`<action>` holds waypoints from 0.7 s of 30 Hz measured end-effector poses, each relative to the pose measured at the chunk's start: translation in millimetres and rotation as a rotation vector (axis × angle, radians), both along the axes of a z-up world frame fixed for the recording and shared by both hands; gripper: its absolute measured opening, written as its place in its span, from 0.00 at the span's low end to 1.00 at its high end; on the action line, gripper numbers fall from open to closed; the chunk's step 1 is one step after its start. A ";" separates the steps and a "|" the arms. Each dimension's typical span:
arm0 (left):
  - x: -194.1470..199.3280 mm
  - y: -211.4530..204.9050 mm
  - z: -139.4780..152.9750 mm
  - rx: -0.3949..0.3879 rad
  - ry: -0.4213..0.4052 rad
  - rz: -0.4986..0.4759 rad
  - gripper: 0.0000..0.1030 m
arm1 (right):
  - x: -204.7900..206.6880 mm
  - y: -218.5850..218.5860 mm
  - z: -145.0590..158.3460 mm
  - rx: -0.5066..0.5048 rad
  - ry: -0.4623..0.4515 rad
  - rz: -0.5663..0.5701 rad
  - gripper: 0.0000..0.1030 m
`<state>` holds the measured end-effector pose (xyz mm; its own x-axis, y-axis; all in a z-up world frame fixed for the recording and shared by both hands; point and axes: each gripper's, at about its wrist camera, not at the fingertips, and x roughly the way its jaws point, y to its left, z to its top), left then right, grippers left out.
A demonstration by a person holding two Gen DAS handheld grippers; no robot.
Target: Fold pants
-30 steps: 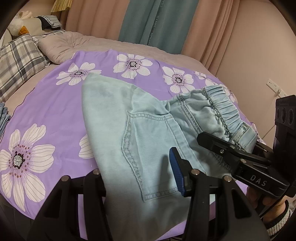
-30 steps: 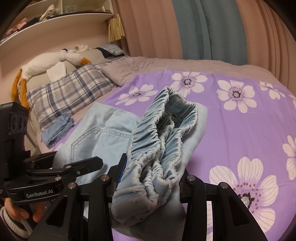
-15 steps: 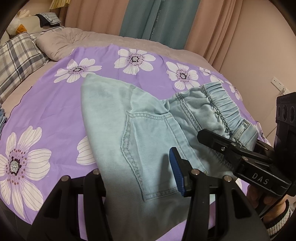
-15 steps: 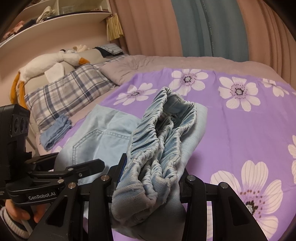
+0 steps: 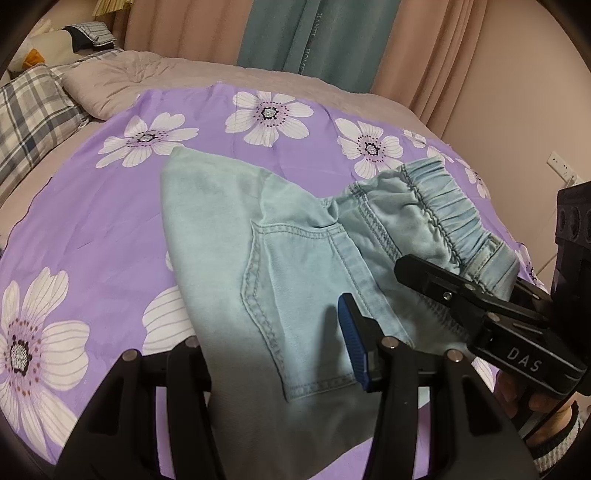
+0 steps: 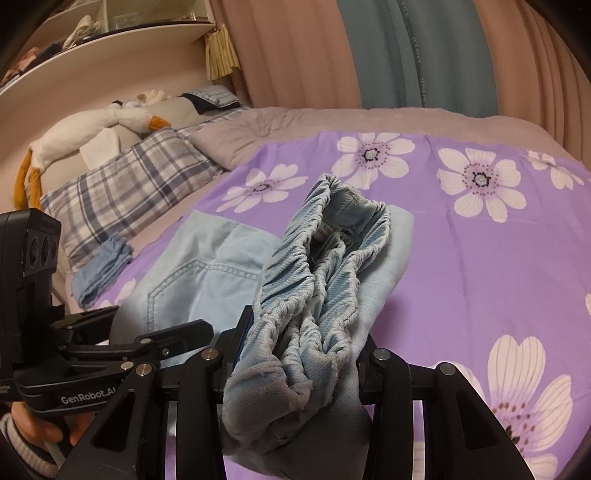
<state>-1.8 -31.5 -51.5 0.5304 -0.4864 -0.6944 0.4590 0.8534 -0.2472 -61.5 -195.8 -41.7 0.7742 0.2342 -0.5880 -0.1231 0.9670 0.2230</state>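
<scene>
On the purple floral bedspread we hold the pale denim pants, left gripper clamped on the pocket side, right gripper clamped on the bunched elastic waistband, mid-fold; next we judge both should lower together and lay it flat.

The pants lie on the sheet that covers the bed. A pillow lies to the left of them, and a folded cloth lies in front of that pillow. The curtains hang behind the bed.
</scene>
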 end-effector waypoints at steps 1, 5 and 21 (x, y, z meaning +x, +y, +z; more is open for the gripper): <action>2.3 -1.4 -0.2 0.000 0.000 -0.002 0.48 | 1.4 -0.4 0.3 0.000 -0.001 -0.003 0.42; 11.3 -7.4 -1.1 0.010 -0.008 -0.010 0.48 | 8.3 -4.5 0.7 0.000 -0.006 -0.012 0.42; 48.9 -24.0 -3.4 0.033 -0.039 -0.020 0.48 | 42.5 -14.5 -0.9 -0.013 -0.020 -0.029 0.42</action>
